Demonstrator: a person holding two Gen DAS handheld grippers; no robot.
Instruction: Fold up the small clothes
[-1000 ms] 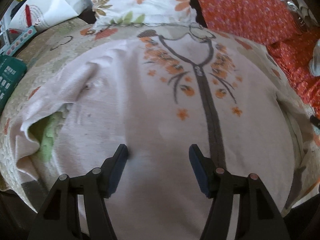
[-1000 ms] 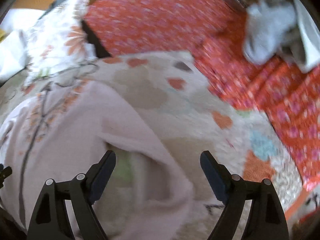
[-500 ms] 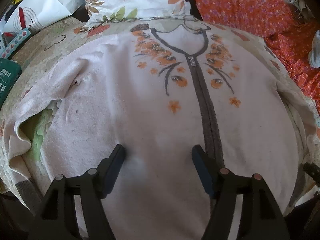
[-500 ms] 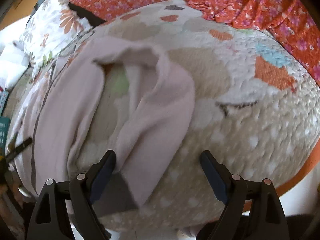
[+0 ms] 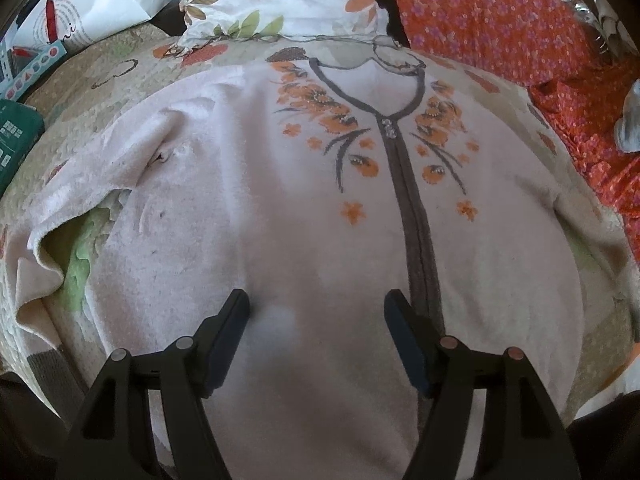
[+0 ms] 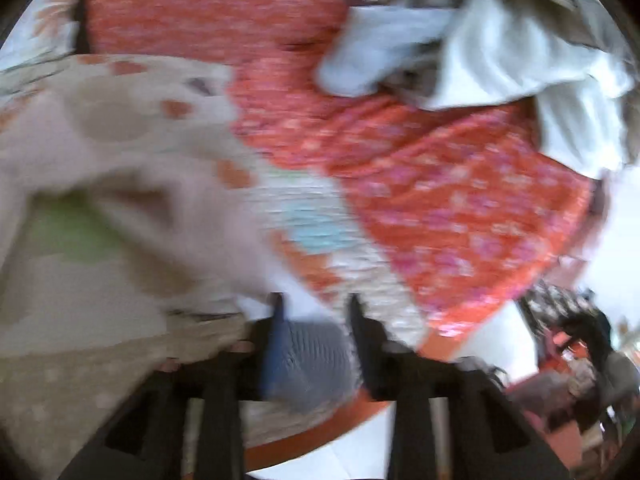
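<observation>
My left claw [image 5: 316,308] hangs spread above the lower front of a pale pink cardigan [image 5: 280,200], pads apart and pinching nothing. The cardigan lies face up on a quilted bedspread [image 5: 80,92], neckline at twelve o'clock, dark placket [image 5: 412,216] running down just right of centre, its left sleeve [image 5: 44,252] rumpled at nine o'clock.

My right claw [image 6: 316,312] is closing, with grey ribbed fabric, I judge the cardigan's sleeve cuff [image 6: 316,352], between its pads; blur hides whether they press yet.

I judge this the first fold: gripping a sleeve. Next calls for a firm pinch, then carrying the sleeve across the chest while my left claw steadies the body.

Only the left view shows the whole garment. Only the right view shows the cuff, orange floral cloth [image 6: 460,200] and pale laundry [image 6: 500,52] at one o'clock.
</observation>
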